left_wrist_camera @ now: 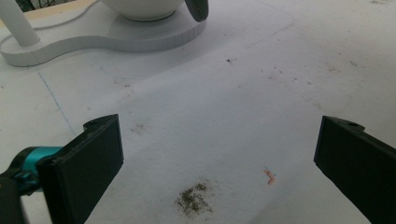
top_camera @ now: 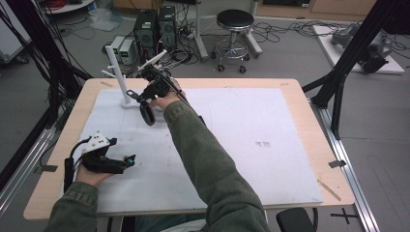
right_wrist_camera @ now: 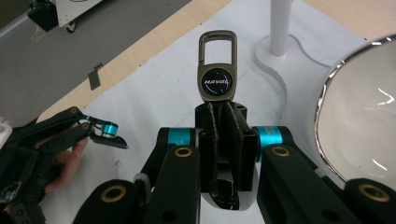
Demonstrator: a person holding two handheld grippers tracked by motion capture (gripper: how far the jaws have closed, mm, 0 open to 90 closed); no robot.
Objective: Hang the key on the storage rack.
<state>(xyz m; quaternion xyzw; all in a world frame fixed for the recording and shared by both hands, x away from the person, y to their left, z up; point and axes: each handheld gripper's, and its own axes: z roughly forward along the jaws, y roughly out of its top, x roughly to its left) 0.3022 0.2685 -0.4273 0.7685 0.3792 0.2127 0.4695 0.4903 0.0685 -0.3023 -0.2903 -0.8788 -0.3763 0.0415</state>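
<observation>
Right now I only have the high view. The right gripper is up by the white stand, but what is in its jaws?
Observer: The right gripper view shows the right gripper with its jaws shut on the black strap of a keychain, a metal snap clip with a HAVAL badge.
Operator: Is the clip on the stand yet?
Observer: No. In that view the clip stands free above the jaws, apart from the pole of the white stand.
Operator: And the left one, is it carrying anything?
Observer: No. The left gripper view shows the left gripper with its jaws wide open, and between them only the white mat.
</observation>
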